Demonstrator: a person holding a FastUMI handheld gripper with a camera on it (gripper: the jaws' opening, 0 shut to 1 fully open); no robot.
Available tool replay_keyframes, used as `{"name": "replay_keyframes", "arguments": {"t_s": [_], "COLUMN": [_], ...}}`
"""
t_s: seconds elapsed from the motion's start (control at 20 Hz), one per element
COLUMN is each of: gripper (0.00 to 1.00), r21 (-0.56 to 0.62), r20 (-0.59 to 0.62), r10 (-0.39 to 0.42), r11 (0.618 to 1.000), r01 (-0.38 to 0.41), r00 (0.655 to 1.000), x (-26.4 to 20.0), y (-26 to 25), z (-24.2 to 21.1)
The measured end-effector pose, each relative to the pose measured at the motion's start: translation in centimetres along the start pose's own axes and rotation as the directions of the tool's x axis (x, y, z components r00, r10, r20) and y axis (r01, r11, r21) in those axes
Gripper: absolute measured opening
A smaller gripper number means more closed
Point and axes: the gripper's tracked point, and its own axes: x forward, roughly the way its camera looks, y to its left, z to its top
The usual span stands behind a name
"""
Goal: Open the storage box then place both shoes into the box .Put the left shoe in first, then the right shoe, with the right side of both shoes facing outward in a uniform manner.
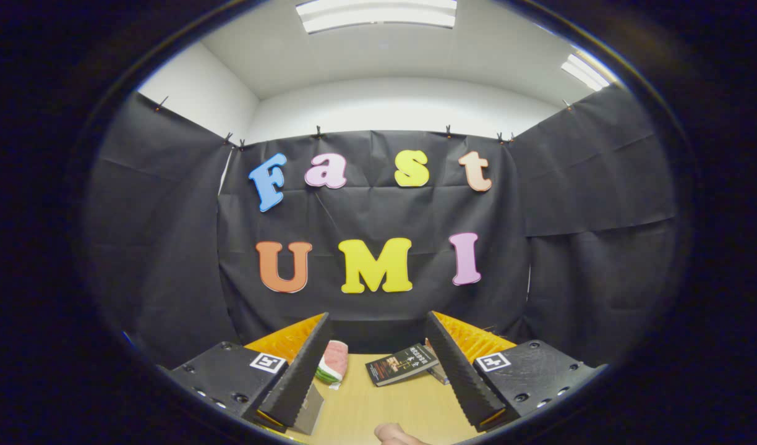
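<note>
Two claw (378,364) fingers apart, holding nothing

Gripper (378,371), ridged jaws, square markers, screwed mounts

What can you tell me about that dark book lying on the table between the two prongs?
The dark-covered paperback book lies flat and closed on the light wooden table, turned at a slant. Its cover looks glossy, with pale print and a reddish picture. It rests beyond the open claw, framed between its two fingers, touching neither. A second book peeks out from behind its far corner, partly hidden by one finger. A watermelon-slice toy lies apart on the other side.
</note>
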Motion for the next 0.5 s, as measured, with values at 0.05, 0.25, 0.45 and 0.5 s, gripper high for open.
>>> {"name": "replay_keyframes", "arguments": {"t_s": [0.05,0.25,0.45,0.5], "gripper": [0.95,0.95,0.95,0.95], "r21": [-0.004,-0.027,-0.034,-0.036], "r20": [-0.003,-0.008,-0.017,-0.017], "r10": [0.004,0.022,0.041,0.041], "r11": [1.0,0.999,0.999,0.998], "r01": [-0.004,-0.023,-0.041,-0.042], "r00": [1.0,1.0,0.999,0.999], "x": [-0.1,0.0,0.1,0.2], "y": [0.2,1.1,1.6,1.6], "z": [-0.1,0.1,-0.1,-0.2]}}
